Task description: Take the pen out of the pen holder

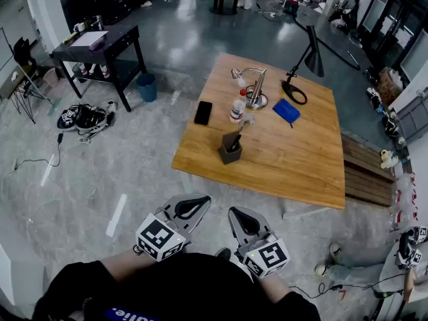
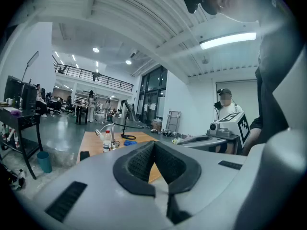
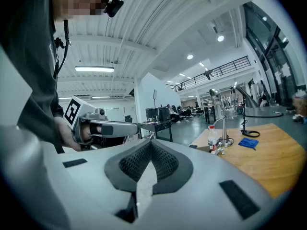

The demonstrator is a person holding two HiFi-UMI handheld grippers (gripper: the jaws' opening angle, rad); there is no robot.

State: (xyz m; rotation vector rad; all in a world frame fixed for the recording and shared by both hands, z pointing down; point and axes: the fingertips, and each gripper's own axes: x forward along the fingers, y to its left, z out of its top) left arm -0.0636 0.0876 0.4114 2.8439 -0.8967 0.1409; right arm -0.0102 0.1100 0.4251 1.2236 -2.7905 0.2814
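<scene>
A wide hall with a grey polished floor surrounds a square wooden tabletop (image 1: 294, 159), seen from the head view. Near its front-left part stands the dark pen holder (image 1: 229, 151), upright, with a dark pen (image 1: 235, 142) leaning inside it, its top above the rim. Behind the holder are a black phone (image 1: 203, 112) lying flat, a clear bottle (image 1: 238, 105) with a red cap, a blue cloth (image 1: 286, 111) and a black desk lamp (image 1: 304, 59). Both grippers are held close to the person's body, well apart from the tabletop. The left gripper (image 1: 190, 208) has its fingers (image 2: 136, 164) pressed together with nothing between them. The right gripper (image 1: 244, 218) likewise has its fingers (image 3: 165, 164) closed on nothing.
</scene>
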